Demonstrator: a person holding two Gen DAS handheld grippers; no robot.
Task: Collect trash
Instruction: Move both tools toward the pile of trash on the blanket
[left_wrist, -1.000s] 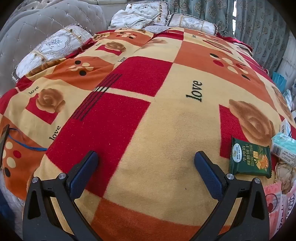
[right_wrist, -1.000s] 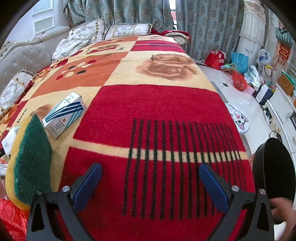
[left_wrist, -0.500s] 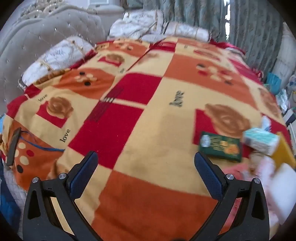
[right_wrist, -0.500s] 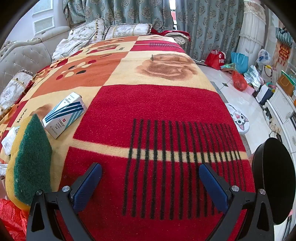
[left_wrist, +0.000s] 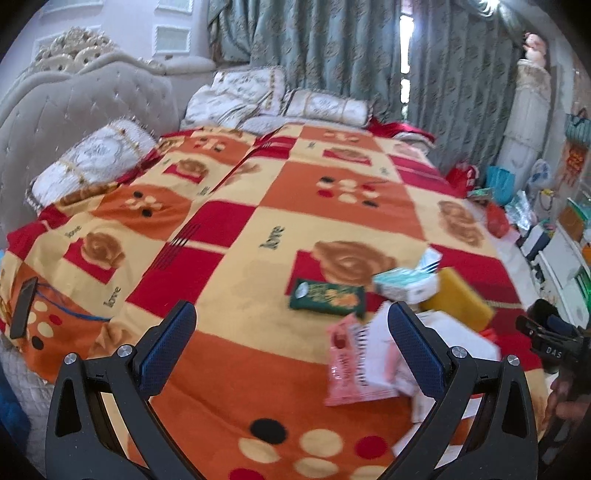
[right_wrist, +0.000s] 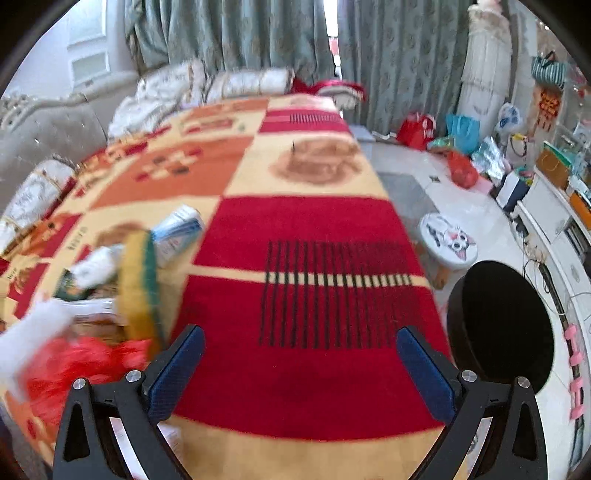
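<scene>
Trash lies in a pile on the patterned bedspread (left_wrist: 258, 266): a green biscuit packet (left_wrist: 327, 297), a pale tissue pack (left_wrist: 404, 284), a yellow-green sponge (left_wrist: 458, 299), a pink wrapper (left_wrist: 349, 363) and white paper (left_wrist: 461, 339). My left gripper (left_wrist: 291, 343) is open above the blanket, its right finger over the pink wrapper. In the right wrist view the sponge (right_wrist: 142, 284) stands on edge beside a blue-striped white box (right_wrist: 177, 234) and a red plastic bag (right_wrist: 81, 363). My right gripper (right_wrist: 301, 373) is open over the red blanket square, holding nothing.
A black round bin (right_wrist: 502, 321) stands on the floor right of the bed. A cat-face stool (right_wrist: 447, 238) and bags (right_wrist: 460, 170) crowd the floor by the curtains. Pillows (left_wrist: 92, 162) and a tufted headboard (left_wrist: 74, 107) lie at left. A phone with a blue cable (left_wrist: 22, 308) rests at the bed's left edge.
Both grippers have pulled back and lifted, so more of the bed and room shows. The trash pile has come further into the left wrist view. A hand near the bin is gone.
</scene>
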